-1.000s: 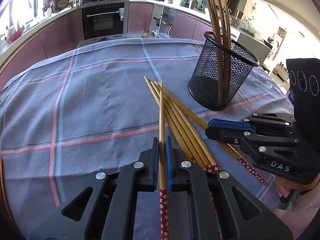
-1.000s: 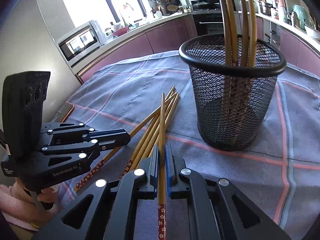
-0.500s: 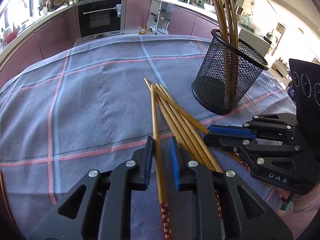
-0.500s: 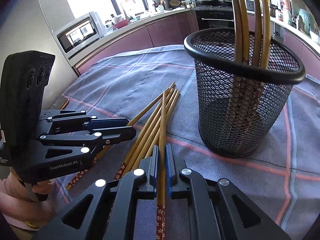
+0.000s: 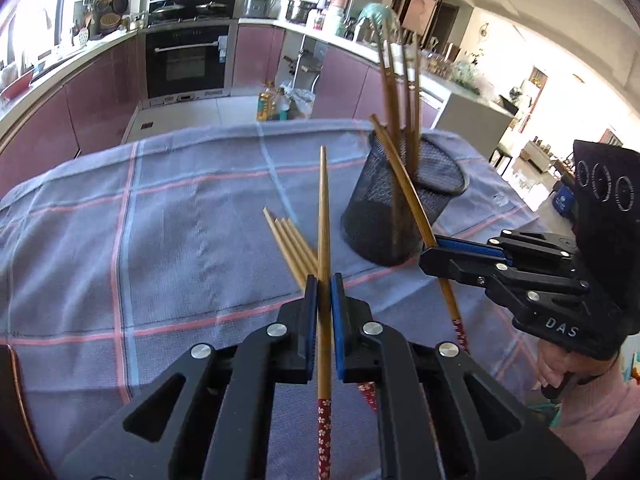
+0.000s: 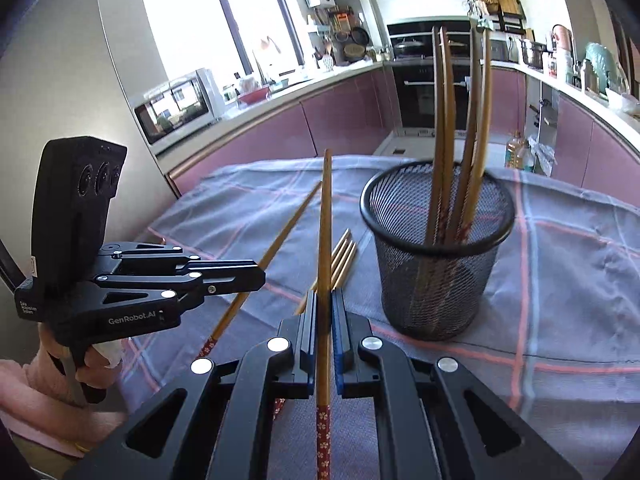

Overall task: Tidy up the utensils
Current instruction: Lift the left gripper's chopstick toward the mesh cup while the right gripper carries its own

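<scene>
Left tongs (image 5: 324, 292) and right tongs (image 6: 325, 308) each clamp one bamboo chopstick (image 5: 323, 216) clear of the checked-cloth surface (image 5: 180, 240), tips forward for dropping into the black mesh holder (image 6: 436, 264).

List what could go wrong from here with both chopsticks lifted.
1. Each hand-held gripper, left and right, pinches its chopstick near the patterned end; the long tip could swing or pivot.
2. The mesh holder already holds several chopsticks; an incoming tip could hit them or the rim, perhaps tipping it.
</scene>
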